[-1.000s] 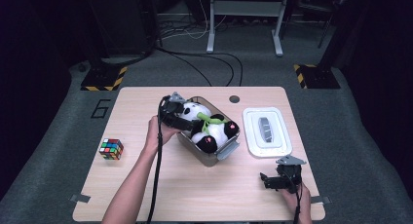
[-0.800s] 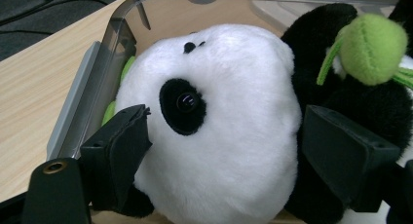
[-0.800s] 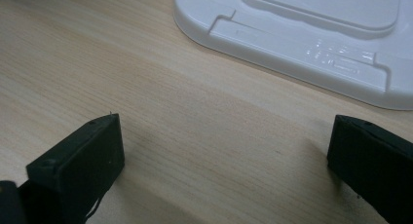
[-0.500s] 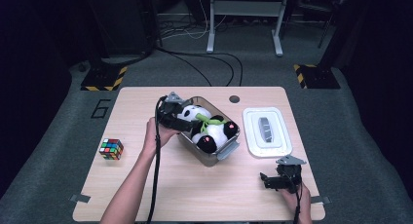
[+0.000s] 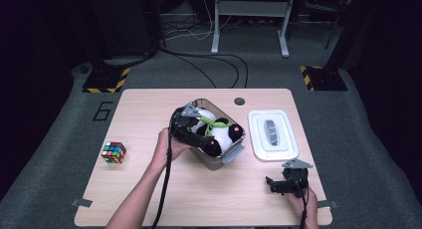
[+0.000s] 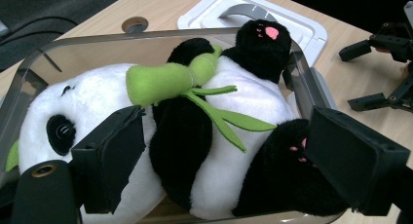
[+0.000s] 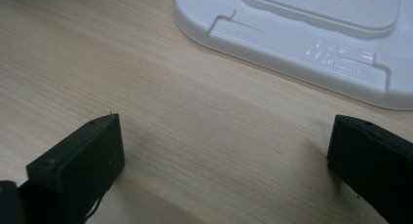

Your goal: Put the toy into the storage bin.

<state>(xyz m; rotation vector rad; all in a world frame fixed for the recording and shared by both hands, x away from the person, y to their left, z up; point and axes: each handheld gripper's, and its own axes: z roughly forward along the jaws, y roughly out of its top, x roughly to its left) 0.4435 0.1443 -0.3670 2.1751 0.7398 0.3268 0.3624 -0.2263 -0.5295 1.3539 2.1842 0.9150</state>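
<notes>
A plush panda (image 5: 215, 132) with a green bamboo sprig (image 6: 170, 80) lies inside a clear plastic bin (image 5: 225, 159) at the table's middle. My left gripper (image 5: 197, 133) is at the bin's near-left side, tipped over its rim. In the left gripper view its jaws stand wide apart in front of the panda (image 6: 234, 112), with neither pad pressing on it; the left gripper (image 6: 226, 136) is open. My right gripper (image 5: 272, 184) rests open near the table's front right, just short of the white lid (image 5: 286, 139). Between its jaws (image 7: 224, 146) there is only bare tabletop.
The bin's white lid (image 7: 302, 34) with a grey handle lies flat to the right of the bin (image 6: 97, 39). A Rubik's cube (image 5: 114, 152) sits at the table's left. A round cable hole (image 5: 240, 101) is near the far edge. The right gripper (image 6: 384, 68) appears beyond the bin.
My left hand and gripper have drawn back a little toward the bin's near-left rim. The panda stays in the bin. The right gripper has not moved.
</notes>
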